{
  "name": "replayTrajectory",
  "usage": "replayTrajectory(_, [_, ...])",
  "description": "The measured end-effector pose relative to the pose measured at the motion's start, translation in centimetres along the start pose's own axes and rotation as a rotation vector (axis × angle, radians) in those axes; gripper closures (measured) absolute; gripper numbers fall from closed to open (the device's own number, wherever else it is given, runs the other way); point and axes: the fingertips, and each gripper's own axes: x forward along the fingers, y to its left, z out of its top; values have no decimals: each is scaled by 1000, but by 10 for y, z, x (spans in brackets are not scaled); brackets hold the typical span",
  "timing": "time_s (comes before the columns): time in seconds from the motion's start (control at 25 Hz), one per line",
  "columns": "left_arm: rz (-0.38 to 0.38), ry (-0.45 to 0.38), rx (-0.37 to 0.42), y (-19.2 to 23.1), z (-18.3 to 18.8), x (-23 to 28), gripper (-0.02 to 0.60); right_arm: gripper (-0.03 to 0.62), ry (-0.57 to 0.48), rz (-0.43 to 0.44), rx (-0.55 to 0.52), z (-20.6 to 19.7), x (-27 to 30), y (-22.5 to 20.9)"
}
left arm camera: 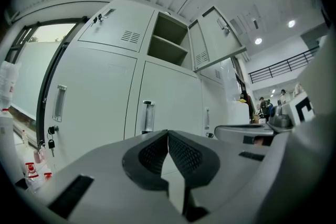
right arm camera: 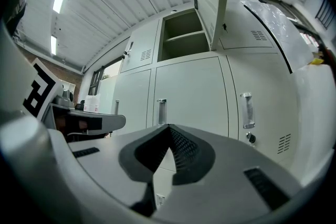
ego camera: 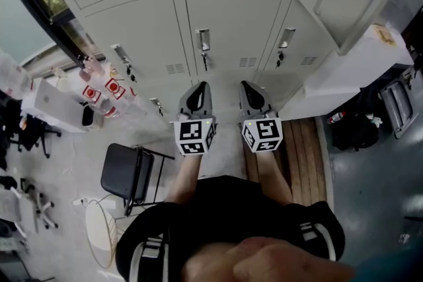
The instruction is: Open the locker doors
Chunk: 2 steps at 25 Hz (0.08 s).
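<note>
The left claw (ego camera: 201, 88) and the right claw (ego camera: 247, 86) are squeezing shut on nothing. They are pointing at the closed locker door (ego camera: 234, 23) straight ahead, not touching it. Its handle (ego camera: 203, 41) is standing up tall, nearer the left claw.

no print anywhere is clear enough to read
</note>
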Motion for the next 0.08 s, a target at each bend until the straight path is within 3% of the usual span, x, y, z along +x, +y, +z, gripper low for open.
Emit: replayTrajectory(0.08, [-4, -3, 4, 1, 1, 4, 571, 579, -3, -2, -1, 0, 4, -1])
